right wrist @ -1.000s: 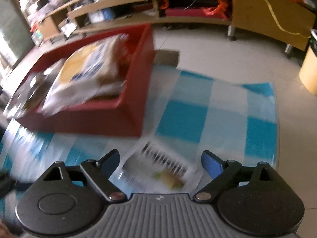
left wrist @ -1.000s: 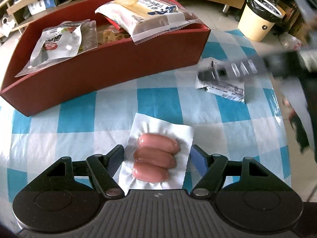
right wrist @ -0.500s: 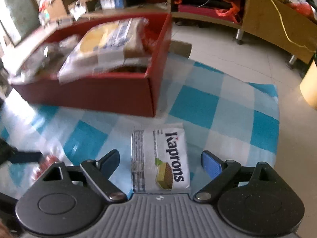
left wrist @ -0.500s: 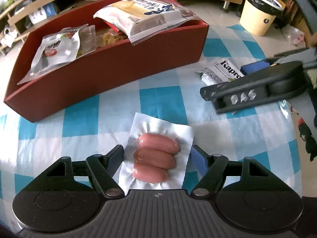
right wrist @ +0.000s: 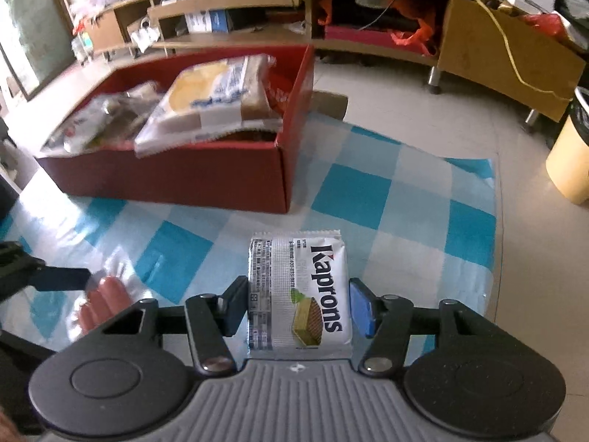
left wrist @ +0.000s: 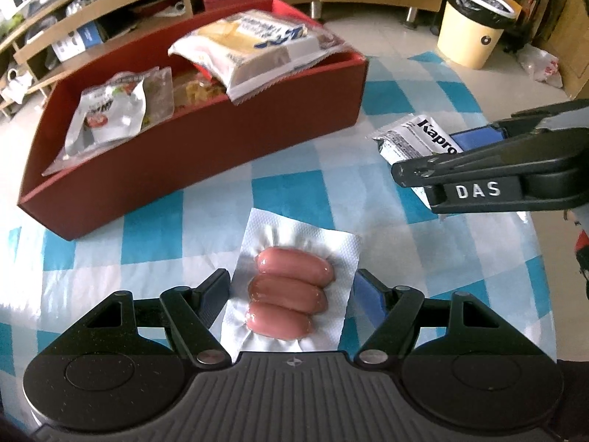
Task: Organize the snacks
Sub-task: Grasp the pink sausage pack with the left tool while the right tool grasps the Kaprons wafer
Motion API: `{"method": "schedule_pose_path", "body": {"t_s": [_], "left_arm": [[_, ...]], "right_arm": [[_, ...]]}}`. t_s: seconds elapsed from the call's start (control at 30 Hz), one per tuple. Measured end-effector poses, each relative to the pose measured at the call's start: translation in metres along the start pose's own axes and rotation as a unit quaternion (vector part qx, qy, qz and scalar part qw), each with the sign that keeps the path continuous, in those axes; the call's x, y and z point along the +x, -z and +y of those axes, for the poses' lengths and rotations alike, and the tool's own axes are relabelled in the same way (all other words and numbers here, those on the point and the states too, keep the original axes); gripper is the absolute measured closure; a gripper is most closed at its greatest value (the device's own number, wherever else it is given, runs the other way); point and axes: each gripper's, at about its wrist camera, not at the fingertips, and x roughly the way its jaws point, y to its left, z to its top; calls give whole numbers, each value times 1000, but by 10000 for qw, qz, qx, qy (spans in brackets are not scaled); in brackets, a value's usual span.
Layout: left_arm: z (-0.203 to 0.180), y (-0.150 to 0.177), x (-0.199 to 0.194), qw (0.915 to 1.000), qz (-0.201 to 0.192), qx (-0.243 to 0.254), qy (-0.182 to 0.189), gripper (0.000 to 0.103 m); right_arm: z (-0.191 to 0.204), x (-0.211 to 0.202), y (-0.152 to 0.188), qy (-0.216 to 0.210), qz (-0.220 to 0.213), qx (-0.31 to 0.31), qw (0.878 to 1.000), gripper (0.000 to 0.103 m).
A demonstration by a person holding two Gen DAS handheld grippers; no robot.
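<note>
Near, right side: right gripper, jaws closing on the wafer packet, which a second ago lay loose between fingers set far wider; both pads now meet its long edges, so the pickup looks nearly complete and the carry has yet to start. Near, left side: left gripper, fingers at a middling spread either side of the sausage pack, the same spread as a second ago; whether the pads press the wrapper edges cannot be told, and the pack lies flat on the checked tablecloth. Middle distance: the right gripper seen from the left wrist camera, side on, with the wafer packet sticking out beyond it toward the box. Farther: red box at the back of the table, already holding a large bread bag at its right end, propped above the rim, and a silver pouch toward its left. Beyond the table: cream waste bin on the floor, wooden shelving along the wall. Judgement: two items remain outside the box; the wafer packet is likely first in, with open room between the bag and the pouch.
</note>
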Motion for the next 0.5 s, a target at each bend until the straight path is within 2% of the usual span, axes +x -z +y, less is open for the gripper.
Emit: {"method": "schedule_pose_path", "body": {"t_s": [0.23,0.5], "left_arm": [[-3,-3,-16,9998,-214,17,21,24],[0,-9,-26,9990,-438,-15,-42,24]], "right_arm": [[2,-34,8,-213,-344,282,9988,46],[3,-45,2,-305,-617,404,9968,46]]}}
